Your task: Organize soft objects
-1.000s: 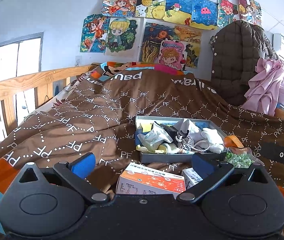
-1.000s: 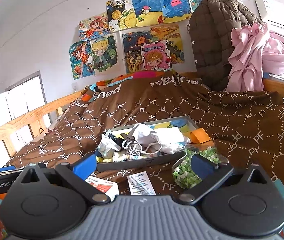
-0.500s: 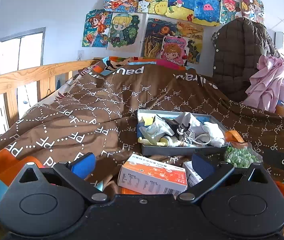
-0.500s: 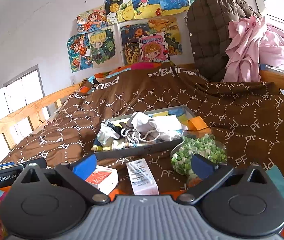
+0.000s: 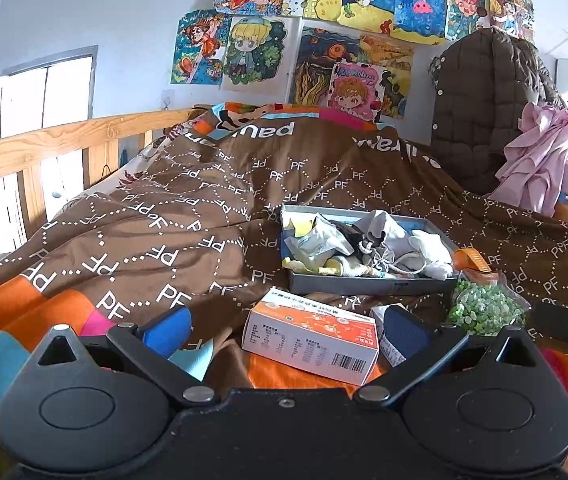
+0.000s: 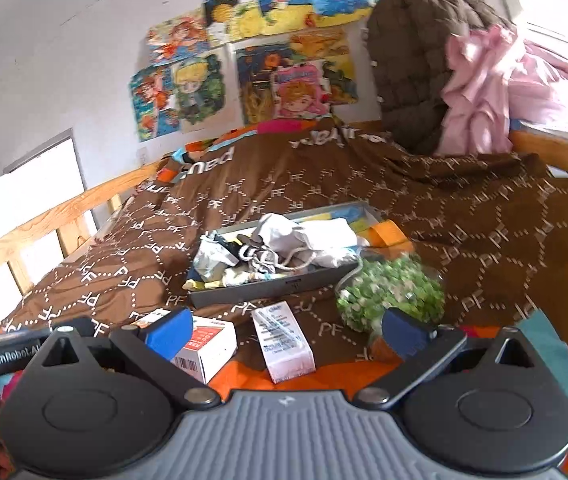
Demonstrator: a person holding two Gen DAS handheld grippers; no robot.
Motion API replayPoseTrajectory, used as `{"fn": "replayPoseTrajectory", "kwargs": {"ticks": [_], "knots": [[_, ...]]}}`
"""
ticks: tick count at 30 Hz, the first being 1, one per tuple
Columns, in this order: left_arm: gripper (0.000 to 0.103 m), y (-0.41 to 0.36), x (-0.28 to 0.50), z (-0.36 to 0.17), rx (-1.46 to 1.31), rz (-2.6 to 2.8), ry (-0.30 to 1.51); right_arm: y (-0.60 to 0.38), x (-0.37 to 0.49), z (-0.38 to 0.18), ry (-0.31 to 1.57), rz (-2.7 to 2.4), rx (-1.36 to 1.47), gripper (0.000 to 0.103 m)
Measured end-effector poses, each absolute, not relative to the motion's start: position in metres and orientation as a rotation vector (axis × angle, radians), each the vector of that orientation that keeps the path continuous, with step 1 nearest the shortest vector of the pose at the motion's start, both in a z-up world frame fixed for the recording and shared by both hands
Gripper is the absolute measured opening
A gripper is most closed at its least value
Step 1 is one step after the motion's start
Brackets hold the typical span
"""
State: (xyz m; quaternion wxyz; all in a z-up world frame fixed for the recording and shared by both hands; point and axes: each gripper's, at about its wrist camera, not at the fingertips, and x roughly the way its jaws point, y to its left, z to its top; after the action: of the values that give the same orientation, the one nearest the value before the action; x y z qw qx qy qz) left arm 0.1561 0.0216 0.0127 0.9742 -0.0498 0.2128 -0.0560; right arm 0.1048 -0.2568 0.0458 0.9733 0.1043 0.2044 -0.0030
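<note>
A grey tray [image 5: 367,285] [image 6: 268,291] on the brown bedspread holds a heap of soft things: white pouches, a drawstring bag [image 5: 383,240] [image 6: 287,236], socks. A clear bag of green bits [image 5: 483,308] [image 6: 393,286] lies right of the tray. An orange-and-white box [image 5: 311,334] [image 6: 204,346] and a small white box [image 6: 282,340] lie in front of it. My left gripper [image 5: 284,328] is open and empty, just short of the orange box. My right gripper [image 6: 284,330] is open and empty, above the small white box.
The brown PF bedspread [image 5: 164,240] covers the bed. A wooden rail [image 5: 44,152] runs along the left. A brown quilted coat [image 5: 483,100] and pink clothes [image 5: 539,160] hang at the right. An orange tab [image 5: 471,258] lies beside the tray. Drawings hang on the wall.
Both grippers have drawn back and tilted down a little, so the boxes in front of the tray show more fully. Both stay open and empty.
</note>
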Motion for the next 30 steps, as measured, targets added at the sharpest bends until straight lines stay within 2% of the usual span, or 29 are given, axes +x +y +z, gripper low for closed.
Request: {"fn": "replayPoseTrajectory", "kwargs": {"ticks": [8, 12, 30], "knots": [[0.102, 0.026, 0.140, 0.018, -0.173, -0.022, 0.391, -0.277, 0.103, 0.044, 0.433, -0.051, 0.277, 0.103], [0.102, 0.017, 0.139, 0.019, -0.088, -0.068, 0.393, -0.277, 0.105, 0.038, 0.455, -0.050, 0.272, 0.103], [0.102, 0.013, 0.133, 0.007, -0.078, -0.080, 0.441, -0.259, 0.098, 0.037, 0.453, -0.014, 0.184, 0.103]]}}
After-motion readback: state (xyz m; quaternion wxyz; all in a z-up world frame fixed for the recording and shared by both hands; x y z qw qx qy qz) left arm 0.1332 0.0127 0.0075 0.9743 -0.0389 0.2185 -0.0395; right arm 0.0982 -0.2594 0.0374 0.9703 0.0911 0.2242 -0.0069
